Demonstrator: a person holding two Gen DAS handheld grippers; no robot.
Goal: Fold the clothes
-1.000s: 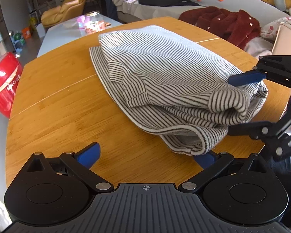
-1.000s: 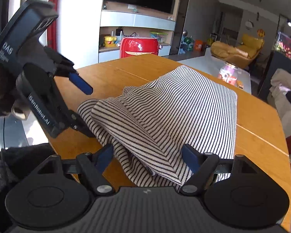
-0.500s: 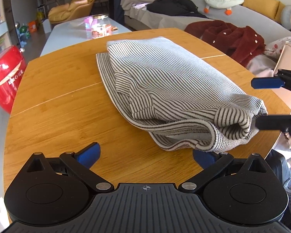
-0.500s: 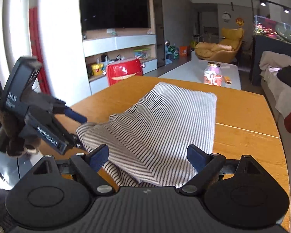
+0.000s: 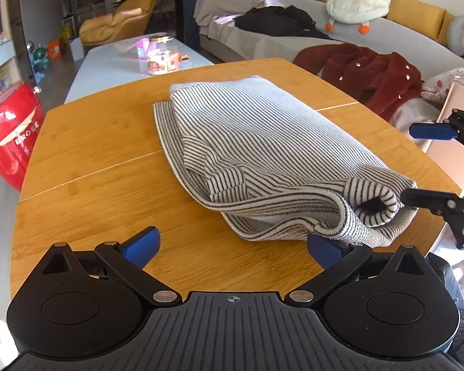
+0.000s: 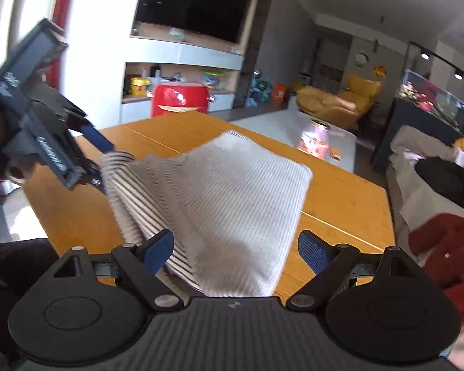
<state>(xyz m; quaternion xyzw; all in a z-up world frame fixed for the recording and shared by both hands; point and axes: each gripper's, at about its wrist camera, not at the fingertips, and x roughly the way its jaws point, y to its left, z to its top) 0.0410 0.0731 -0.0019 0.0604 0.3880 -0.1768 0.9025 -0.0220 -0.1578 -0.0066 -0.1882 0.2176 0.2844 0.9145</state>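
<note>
A folded black-and-white striped garment (image 5: 256,151) lies on the wooden table (image 5: 96,167); it also shows, motion-blurred, in the right wrist view (image 6: 225,204). My left gripper (image 5: 232,244) is open, low over the table, its right finger at the garment's near edge. My right gripper (image 6: 235,247) is open with the garment's near end between its fingers. In the left wrist view the right gripper (image 5: 427,164) stands at the garment's right end, jaws apart. In the right wrist view the left gripper (image 6: 99,160) touches the garment's left corner.
A red appliance (image 5: 9,136) stands off the table's left side. A grey coffee table (image 5: 133,61) holds a jar (image 5: 159,58). A sofa behind holds a dark red coat (image 5: 368,71), black clothes (image 5: 278,21) and a plush goose (image 5: 355,3). The table edge runs close on the right.
Both grippers pulled back from the garment and then came in again; the right wrist view is now blurred by motion. The garment lies flatter, with its near end looser.
</note>
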